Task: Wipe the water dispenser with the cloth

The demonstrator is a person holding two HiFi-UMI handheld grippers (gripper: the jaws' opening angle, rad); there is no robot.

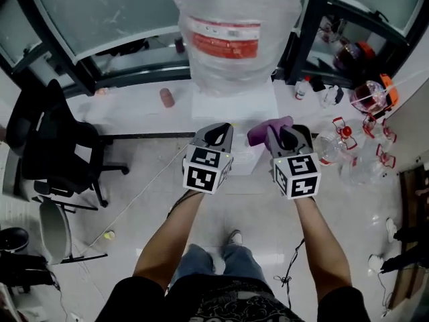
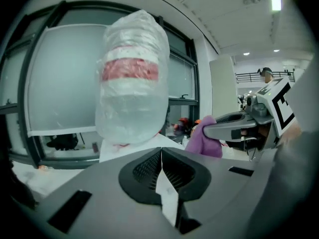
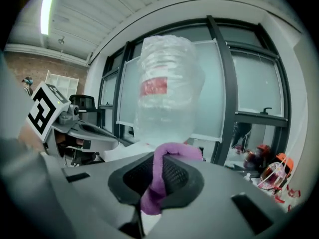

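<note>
**Hidden and cut-off parts around the dispenser (image 1: 233, 106)**
The bottle (image 1: 234, 19) is running past the head view's top edge, with the print on its label (image 1: 231, 39) blurring under wrap. The right gripper (image 1: 281, 136) is covering part of the cloth (image 1: 258, 134). The left gripper (image 1: 218, 134) is hiding part of the dispenser's front, and its body is masking the dispenser's lower part in its own view.

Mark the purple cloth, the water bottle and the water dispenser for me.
purple cloth (image 3: 154, 183), right gripper view, on its hanging strip.
water bottle (image 1: 231, 35), head view, on its red label.
water dispenser (image 1: 234, 107), head view, on its white top below the bottle.
</note>
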